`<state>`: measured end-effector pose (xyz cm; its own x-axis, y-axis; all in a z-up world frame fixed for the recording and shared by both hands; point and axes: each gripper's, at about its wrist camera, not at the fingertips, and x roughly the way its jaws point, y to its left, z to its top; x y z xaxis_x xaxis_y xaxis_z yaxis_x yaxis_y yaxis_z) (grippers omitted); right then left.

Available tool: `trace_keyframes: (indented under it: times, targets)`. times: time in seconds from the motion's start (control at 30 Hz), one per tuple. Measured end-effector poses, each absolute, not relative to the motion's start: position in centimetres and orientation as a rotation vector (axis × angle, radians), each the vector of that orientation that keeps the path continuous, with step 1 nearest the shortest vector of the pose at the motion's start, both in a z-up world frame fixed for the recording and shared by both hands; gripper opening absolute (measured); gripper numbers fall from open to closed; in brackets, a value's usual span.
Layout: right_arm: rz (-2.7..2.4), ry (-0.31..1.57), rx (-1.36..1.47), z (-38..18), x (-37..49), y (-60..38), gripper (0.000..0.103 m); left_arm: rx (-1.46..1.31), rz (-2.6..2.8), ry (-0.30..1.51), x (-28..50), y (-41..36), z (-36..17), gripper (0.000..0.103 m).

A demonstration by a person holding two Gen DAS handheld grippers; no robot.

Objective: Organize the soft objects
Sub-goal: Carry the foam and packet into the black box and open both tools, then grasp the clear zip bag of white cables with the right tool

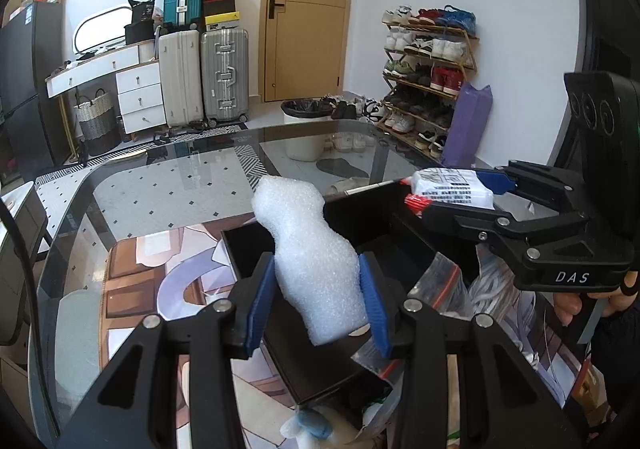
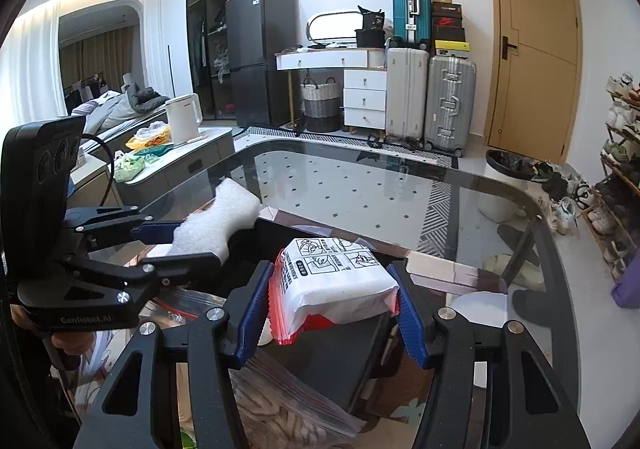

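Observation:
My left gripper (image 1: 318, 305) is shut on a white foam piece (image 1: 312, 249) and holds it above an open black box (image 1: 316, 365). The same foam piece (image 2: 216, 221) and left gripper (image 2: 200, 241) show at the left of the right wrist view. My right gripper (image 2: 332, 309) is shut on a white and red packet of tissues (image 2: 336, 285), held above the black box (image 2: 332, 365). That packet (image 1: 452, 189) and right gripper (image 1: 452, 193) show at the right of the left wrist view.
Everything hangs over a glass table (image 1: 168, 185) with a picture mat (image 1: 136, 289). Zip bags (image 1: 440, 285) and white cord (image 1: 500, 285) lie beside the box. A stack of zip bags (image 2: 288, 409) lies under the right gripper. Suitcases, a shoe rack and a door stand behind.

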<state>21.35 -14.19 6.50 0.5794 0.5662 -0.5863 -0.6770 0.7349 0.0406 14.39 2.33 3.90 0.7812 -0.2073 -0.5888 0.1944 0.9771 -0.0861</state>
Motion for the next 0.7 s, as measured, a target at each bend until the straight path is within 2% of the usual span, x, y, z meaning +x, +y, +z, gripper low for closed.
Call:
trace_keyframes:
  times: [0.1,0.13,0.17,0.23,0.27,0.33,0.4,0.43,0.7]
  targets:
    - [0.732,0.610,-0.185,6.5,21.7,-14.3,0.071,-0.002,-0.212,0.641,14.3,2.0,3.9,0.044]
    - [0.726,0.601,-0.186,6.6,21.6,-14.3,0.075,0.007,-0.207,0.637,14.2,1.9,3.9,0.050]
    - [0.721,0.596,-0.185,6.8,21.7,-14.5,0.077,0.013,-0.198,0.632,14.1,1.8,4.1,0.060]
    - [0.709,0.589,-0.179,7.1,21.4,-14.9,0.083,0.012,-0.187,0.620,13.8,1.9,4.3,0.067]
    - [0.702,0.587,-0.177,7.2,21.3,-15.2,0.084,0.009,-0.177,0.619,13.7,2.0,4.4,0.075]
    - [0.685,0.588,-0.169,7.3,20.7,-16.0,0.093,-0.005,-0.153,0.608,13.3,2.3,4.6,0.091]
    - [0.667,0.580,-0.160,7.5,20.1,-16.7,0.102,-0.040,-0.151,0.598,12.7,2.9,4.7,0.098]
    - [0.645,0.570,-0.161,7.7,19.6,-17.2,0.102,-0.063,-0.153,0.600,12.4,3.2,4.7,0.103]
    - [0.599,0.586,-0.127,7.1,16.9,-20.0,0.102,-0.081,-0.141,0.580,9.6,3.2,4.6,0.103]
